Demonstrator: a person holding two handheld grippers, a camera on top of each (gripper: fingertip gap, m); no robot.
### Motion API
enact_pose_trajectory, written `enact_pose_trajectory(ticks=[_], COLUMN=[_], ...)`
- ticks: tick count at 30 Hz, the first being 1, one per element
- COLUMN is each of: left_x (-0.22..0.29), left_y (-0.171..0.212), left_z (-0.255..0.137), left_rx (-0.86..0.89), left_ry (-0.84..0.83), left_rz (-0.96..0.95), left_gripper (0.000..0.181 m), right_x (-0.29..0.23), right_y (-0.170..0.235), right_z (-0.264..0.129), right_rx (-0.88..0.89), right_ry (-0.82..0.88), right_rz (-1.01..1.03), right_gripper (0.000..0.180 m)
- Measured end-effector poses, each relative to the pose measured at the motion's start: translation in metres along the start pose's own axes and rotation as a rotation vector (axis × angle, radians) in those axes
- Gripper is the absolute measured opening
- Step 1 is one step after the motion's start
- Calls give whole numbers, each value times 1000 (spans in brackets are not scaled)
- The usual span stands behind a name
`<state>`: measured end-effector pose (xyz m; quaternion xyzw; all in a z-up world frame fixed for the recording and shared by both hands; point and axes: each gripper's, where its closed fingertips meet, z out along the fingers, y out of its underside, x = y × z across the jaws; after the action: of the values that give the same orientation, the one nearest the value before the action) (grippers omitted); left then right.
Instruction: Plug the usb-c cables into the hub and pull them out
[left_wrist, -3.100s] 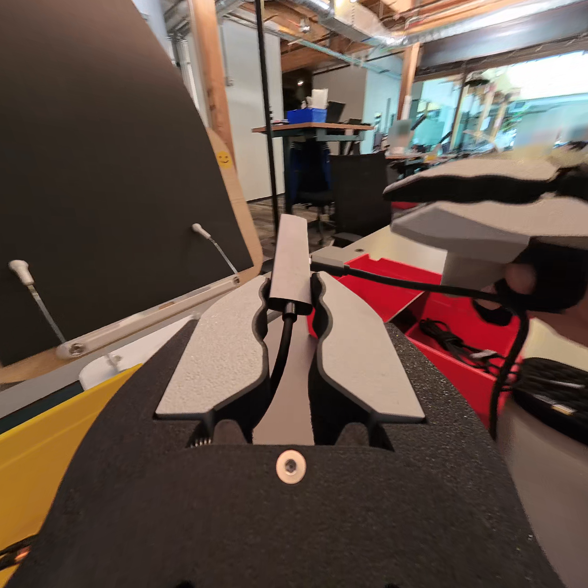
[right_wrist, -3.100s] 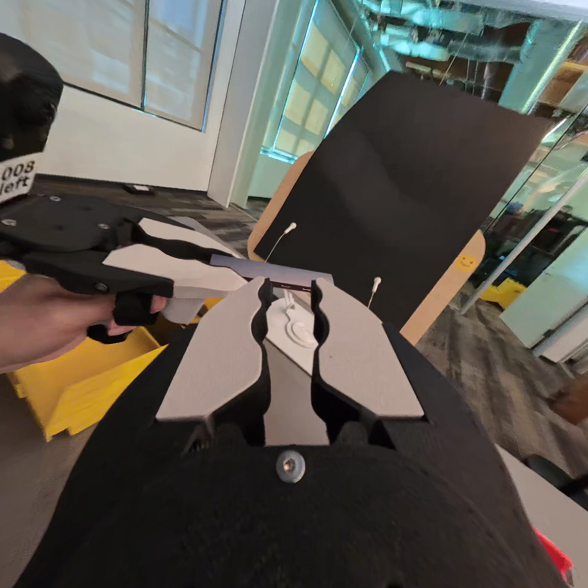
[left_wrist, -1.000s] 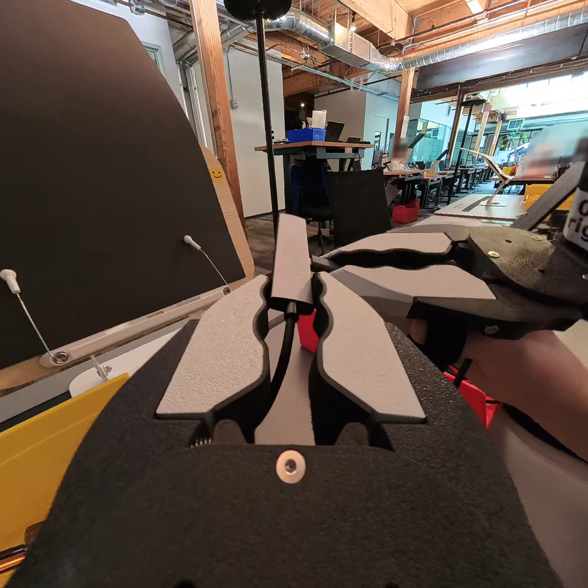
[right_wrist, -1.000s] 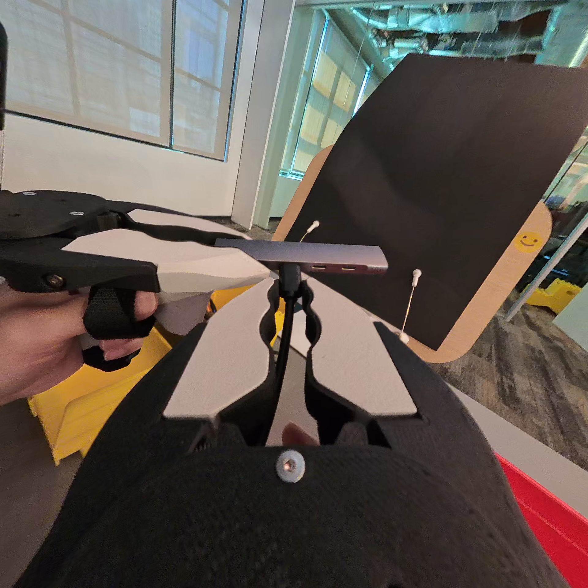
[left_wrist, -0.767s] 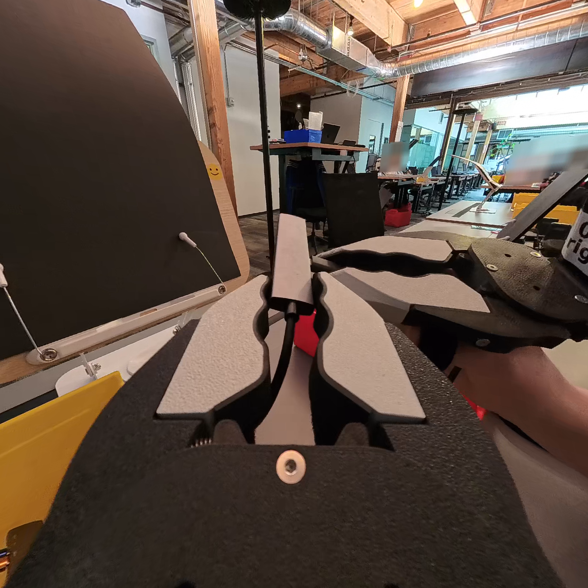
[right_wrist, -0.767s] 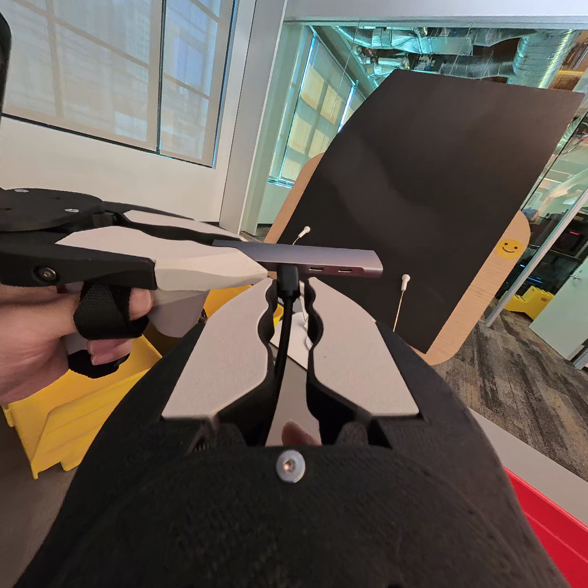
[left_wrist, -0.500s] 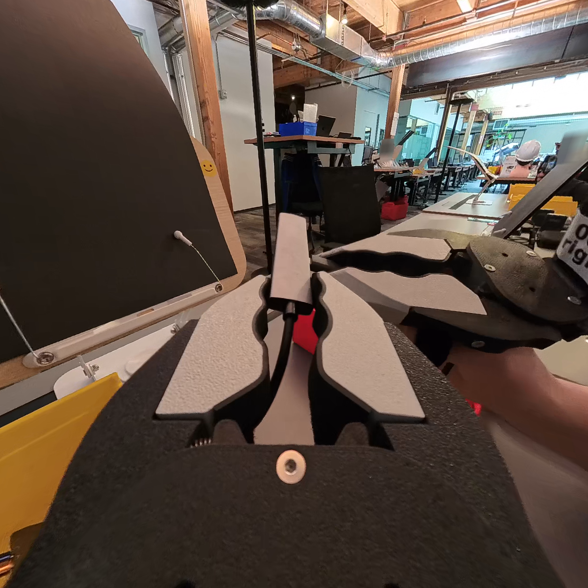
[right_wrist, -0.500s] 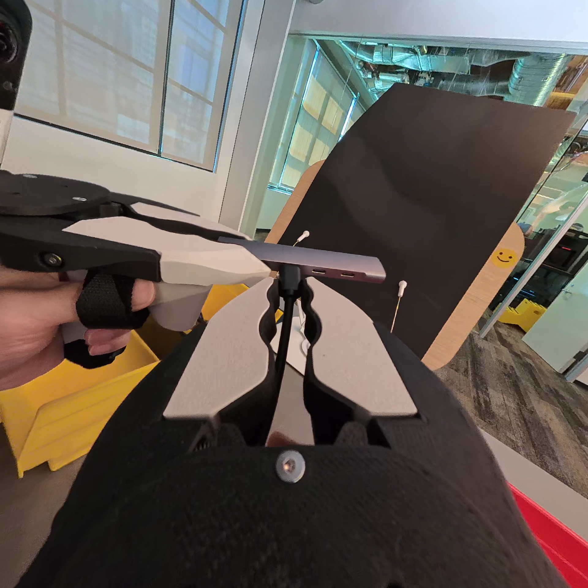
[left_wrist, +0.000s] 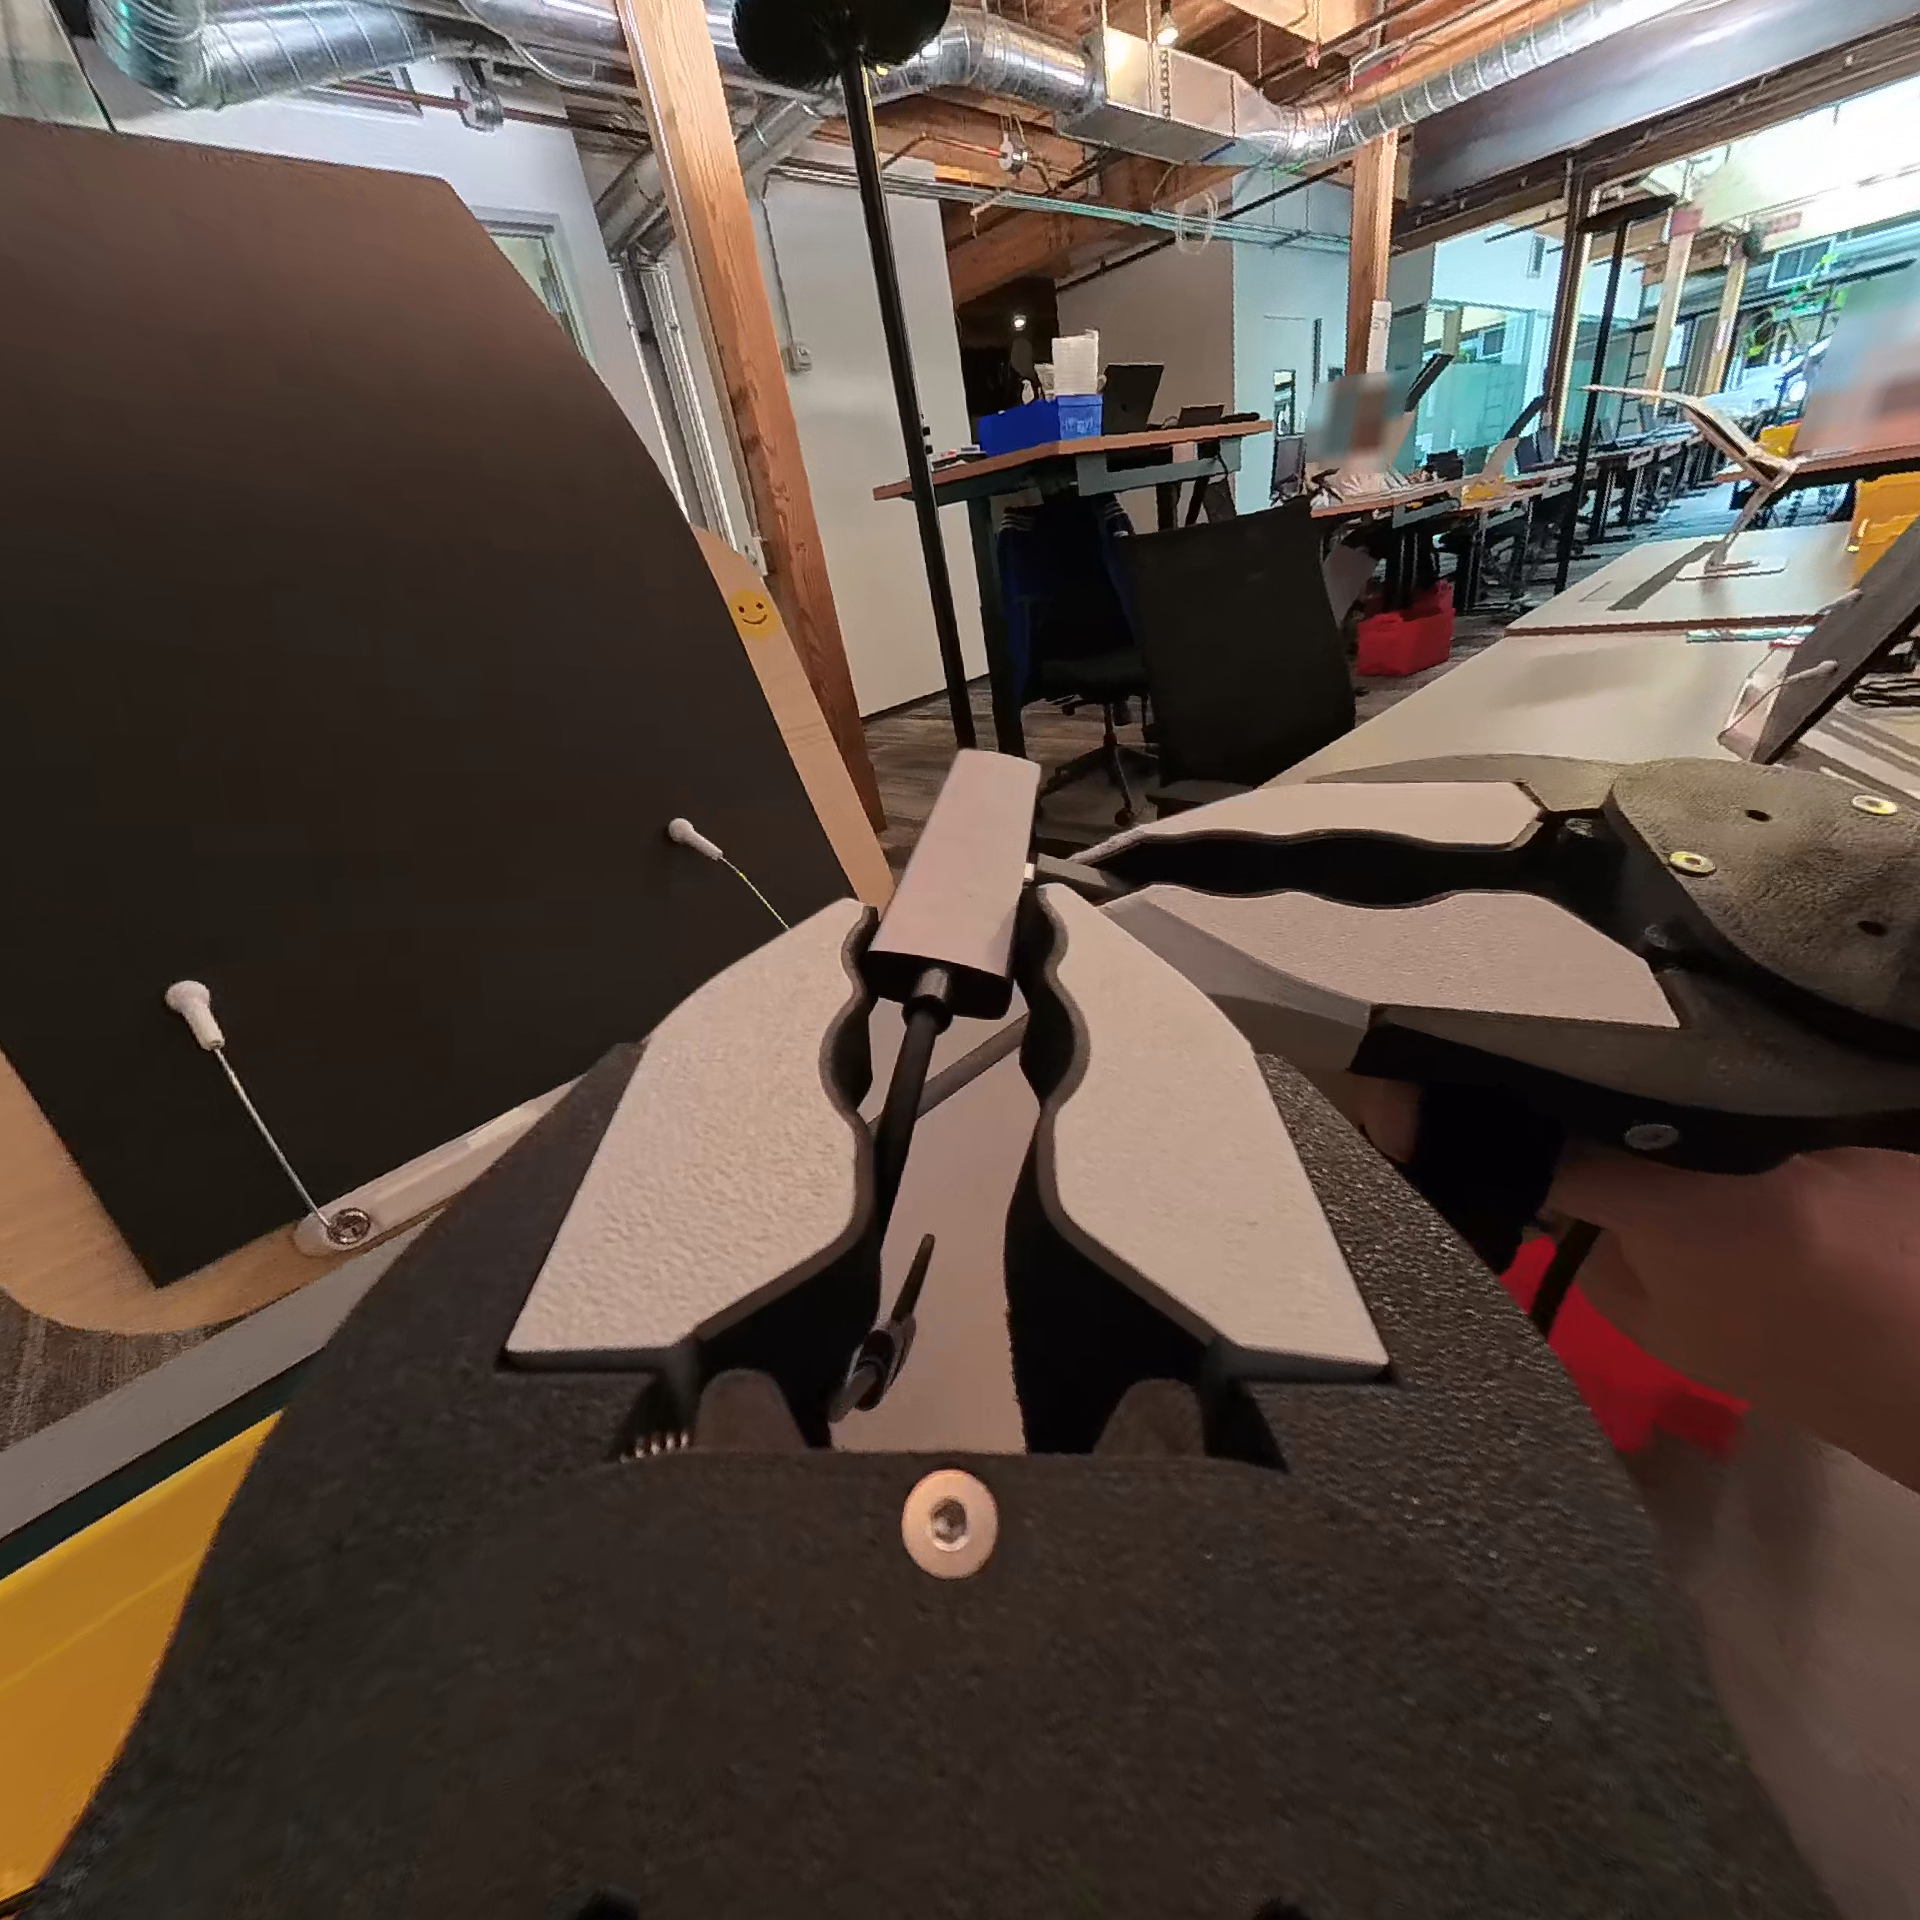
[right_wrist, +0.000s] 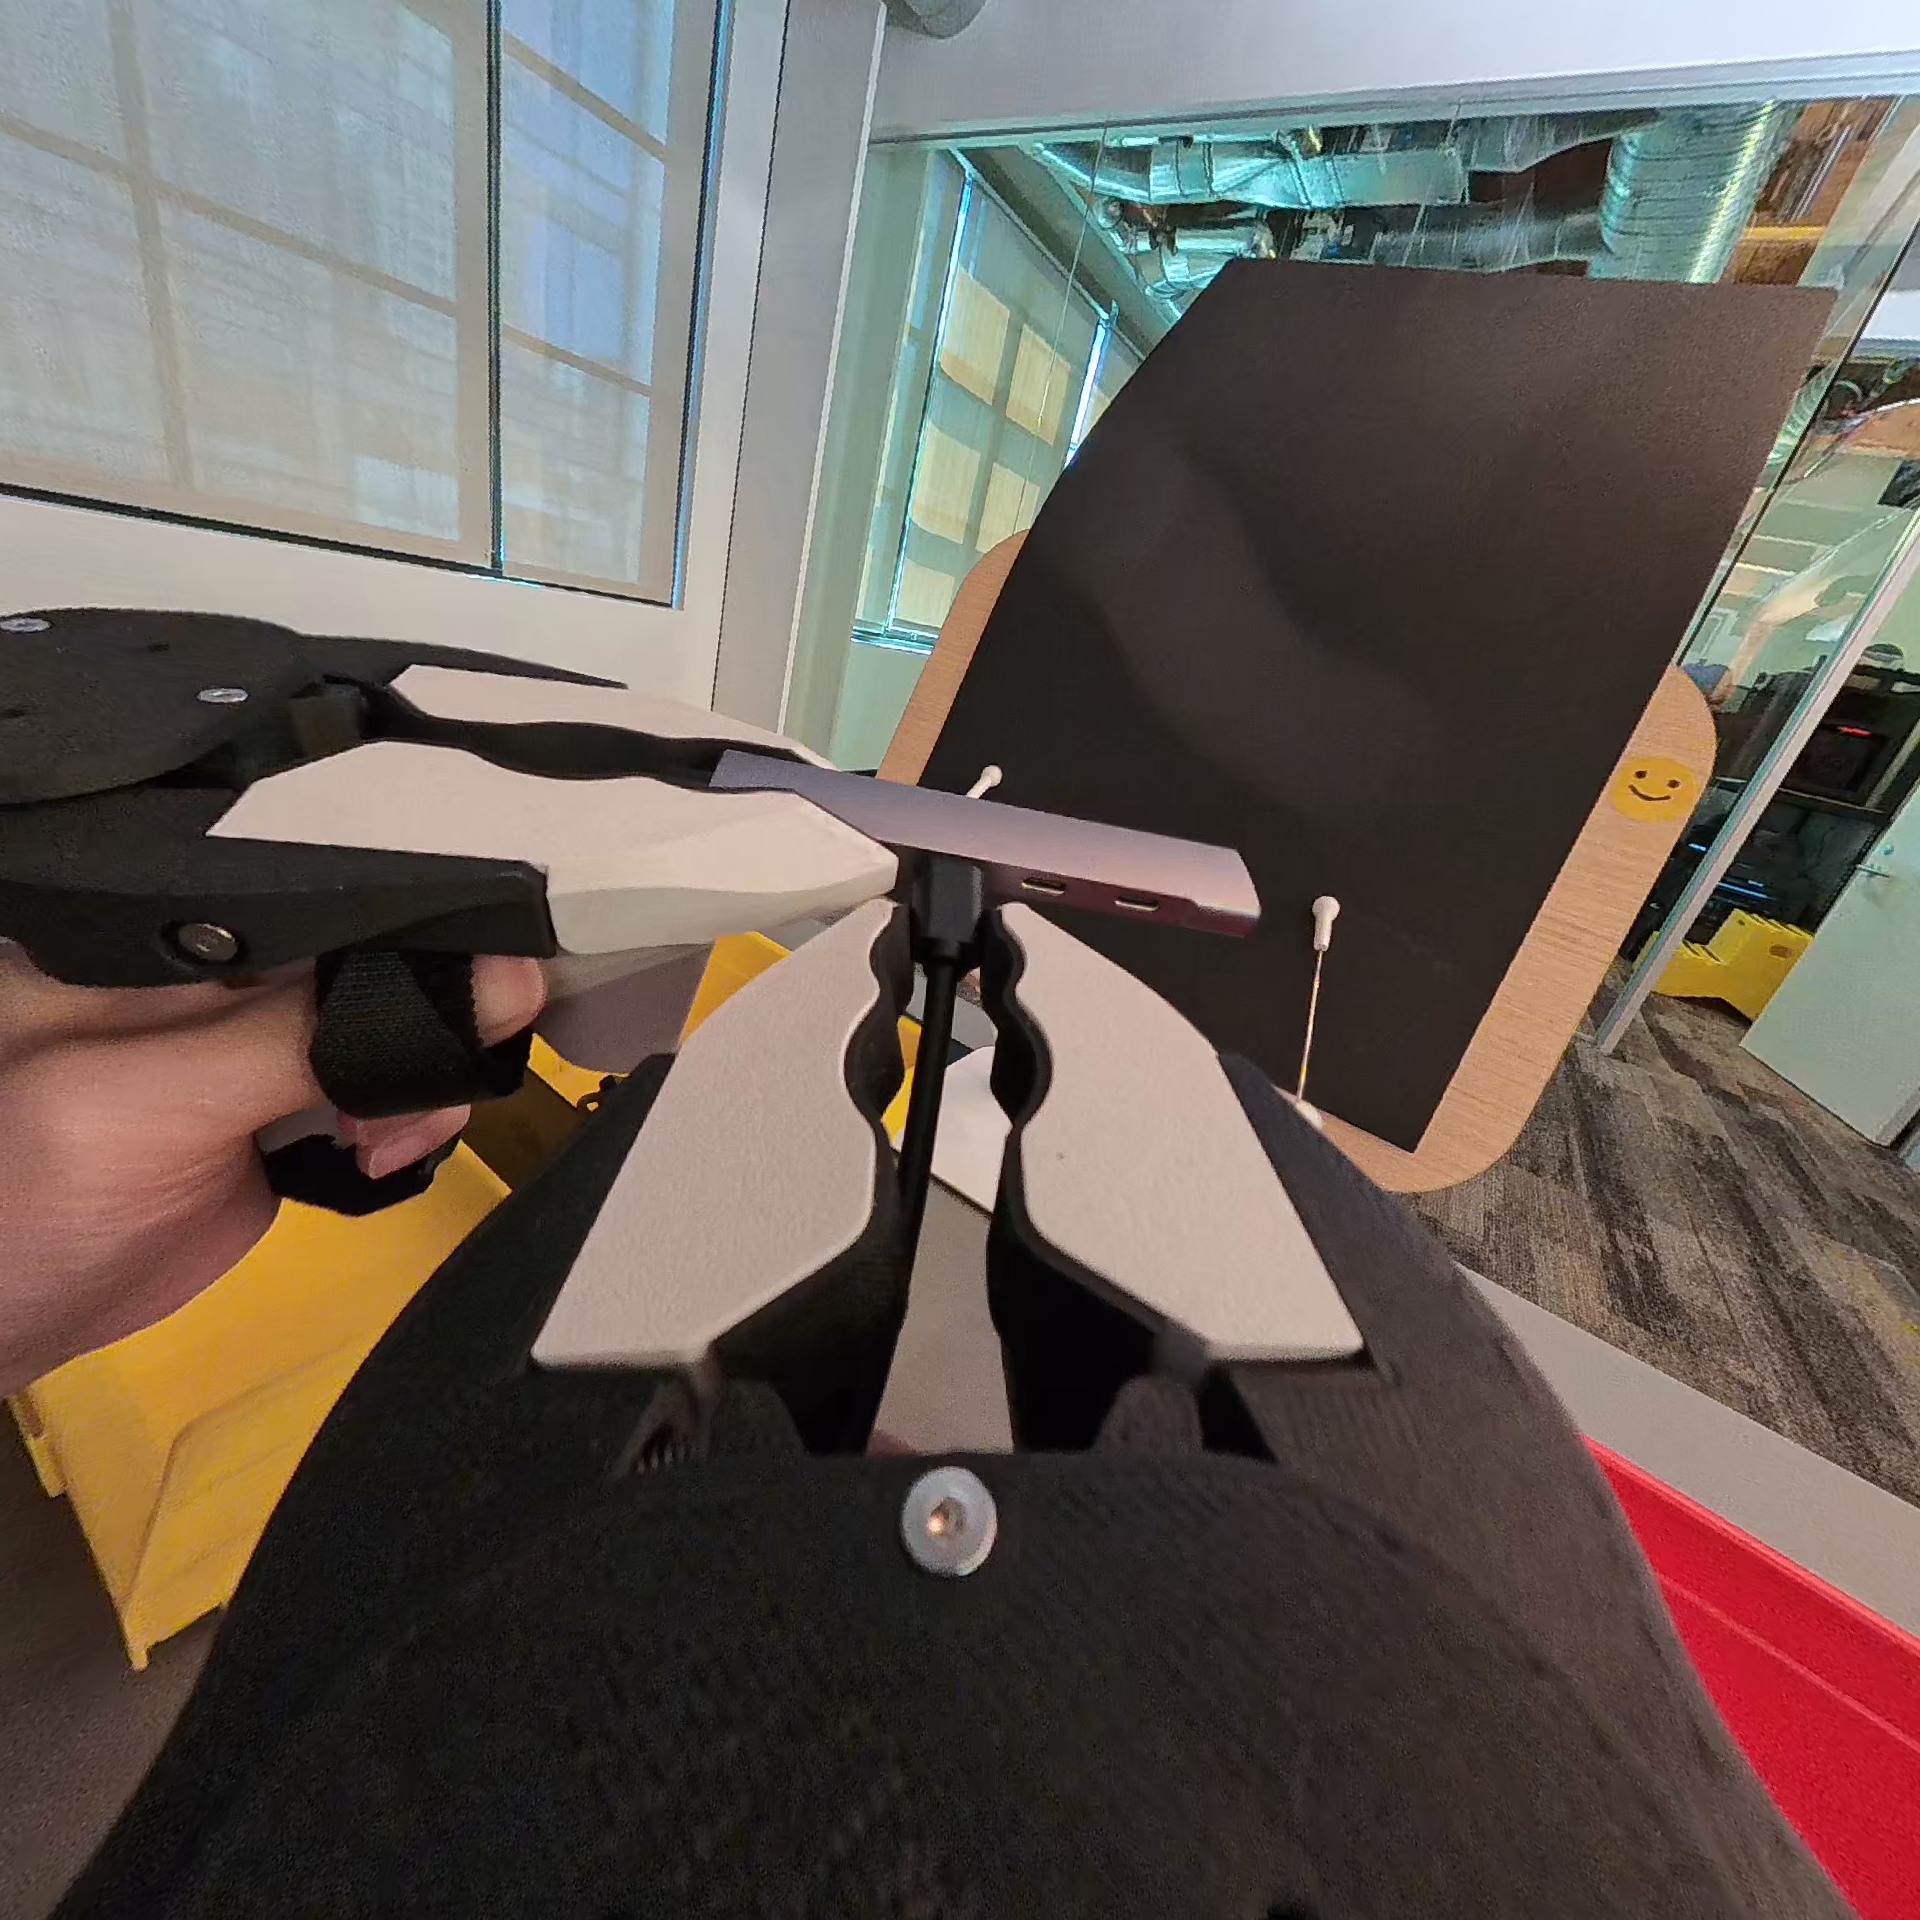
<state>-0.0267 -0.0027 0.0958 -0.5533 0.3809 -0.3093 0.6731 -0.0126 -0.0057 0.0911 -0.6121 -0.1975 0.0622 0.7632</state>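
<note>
Centre of left wrist frame: left gripper (left_wrist: 940, 925) jaws clenched on near end of grey hub (left_wrist: 961, 873), held in air; hub's own black lead (left_wrist: 896, 1101) runs back between jaws. Right of frame: right gripper (left_wrist: 1070, 878) reaches in sideways to hub's flank. Centre of right wrist frame: right gripper (right_wrist: 940, 930) jaws clenched on black cable (right_wrist: 935, 1049) plug, plug seated in hub (right_wrist: 1039, 842) side port; two free ports right of it. Left of frame: hand (right_wrist: 135, 1122) grips left gripper (right_wrist: 831, 831). Behind: black board (right_wrist: 1351, 644); yellow bin (right_wrist: 239, 1382) lower left; red bin (right_wrist: 1787, 1642) lower right.
</note>
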Motion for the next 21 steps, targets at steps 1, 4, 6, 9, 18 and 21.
enact_pose_trajectory(ticks=[1,4,6,9,18,21], left_x=[0,0,0,0,5,2], left_y=[0,1,2,1,-11,-10], left_z=[0,0,1,1,-3,-4], left_rx=[-4,-16,-18,-13,0,-32], left_ry=[5,21,6,-17,-20,-13], left_rz=[8,13,31,48,73,99], left_gripper=[25,25,25,25,25,25], right_x=[0,0,0,1,-1,-3], right_y=[0,0,2,2,-11,-9], right_z=[0,0,0,0,-6,-6], right_rx=[1,1,-1,-2,36,25], right_ry=[-3,-9,3,33,41,-8], right_rz=[2,9,11,6,27,27], right_gripper=[14,14,14,14,14,14])
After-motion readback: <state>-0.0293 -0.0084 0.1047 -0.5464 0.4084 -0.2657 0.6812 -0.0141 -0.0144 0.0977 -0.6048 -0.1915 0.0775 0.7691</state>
